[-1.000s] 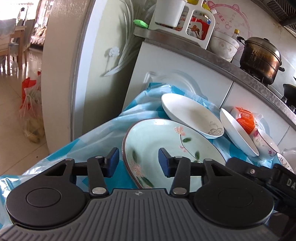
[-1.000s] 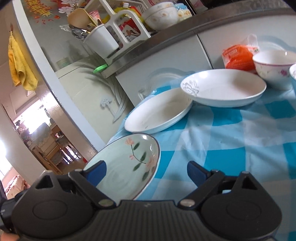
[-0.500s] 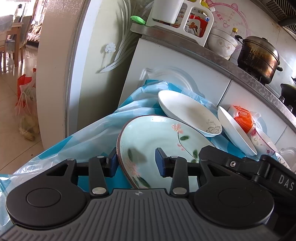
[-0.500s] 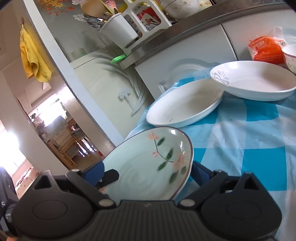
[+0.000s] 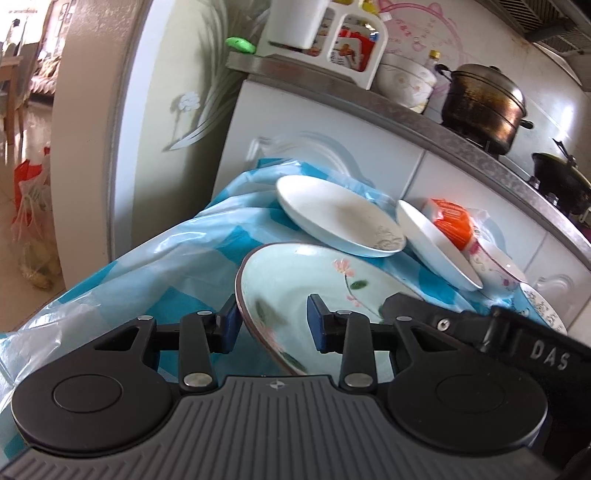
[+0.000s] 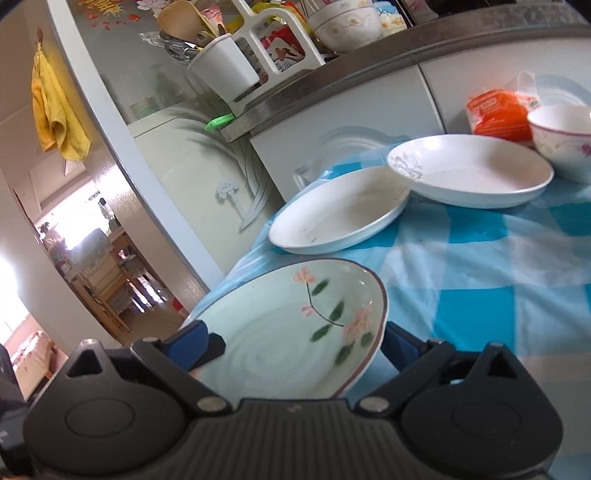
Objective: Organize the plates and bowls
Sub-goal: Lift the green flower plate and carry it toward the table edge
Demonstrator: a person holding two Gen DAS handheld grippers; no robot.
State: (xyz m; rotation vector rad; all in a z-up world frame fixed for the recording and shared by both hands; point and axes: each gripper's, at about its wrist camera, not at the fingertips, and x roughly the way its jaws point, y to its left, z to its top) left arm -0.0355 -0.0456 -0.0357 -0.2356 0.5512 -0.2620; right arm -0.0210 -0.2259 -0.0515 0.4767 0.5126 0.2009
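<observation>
A pale green plate with a pink flower lies at the near corner of the blue checked tablecloth. My left gripper is open, with the plate's near rim between its blue fingers. My right gripper is open wide and straddles the same plate from the other side, rim to rim. Two white plates lie overlapping behind it. A white bowl with purple flowers stands at the far right.
An orange packet lies by the white cabinet. On the steel counter above stand a white utensil rack, a flowered bowl and a metal pot. The table edge drops to the floor at the left.
Both grippers have moved in on the green plate. The left fingers now straddle its near rim, and the right fingers flank it where before they stood short of it.
</observation>
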